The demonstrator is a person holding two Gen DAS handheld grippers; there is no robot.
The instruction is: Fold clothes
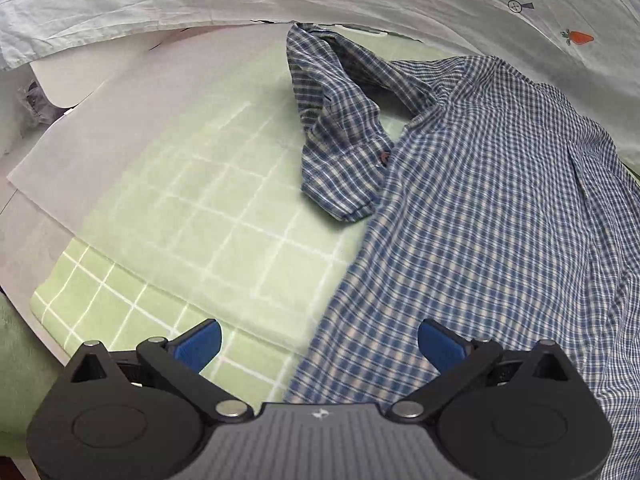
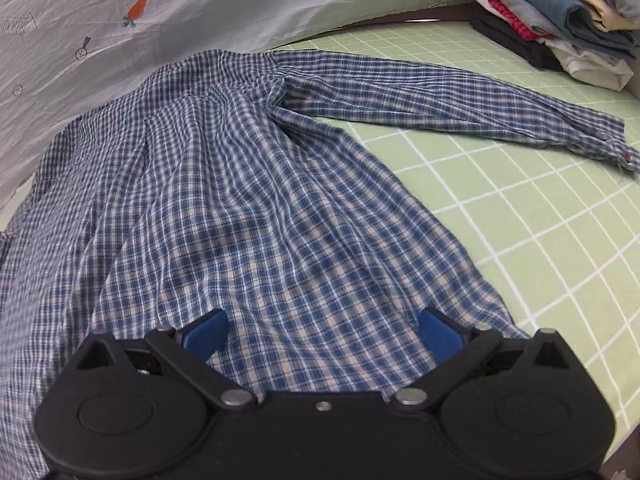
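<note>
A blue and white checked shirt [image 1: 480, 208] lies spread on the green grid cloth [image 1: 200, 216]. In the left wrist view its left sleeve [image 1: 336, 128] is crumpled and folded back toward the body. My left gripper [image 1: 320, 344] is open over the shirt's left hem edge, its jaws wide apart with nothing between them. In the right wrist view the shirt [image 2: 248, 208] fills the middle and its right sleeve [image 2: 460, 100] stretches out flat to the right. My right gripper [image 2: 324, 336] is open just above the shirt's bottom hem and holds nothing.
A pale printed sheet [image 2: 180, 4] hangs along the back of the green grid cloth [image 2: 540, 208]. A pile of folded clothes [image 2: 560, 20] sits at the far right corner. A white sheet of paper or board [image 1: 120, 140] lies over the green cloth at the left.
</note>
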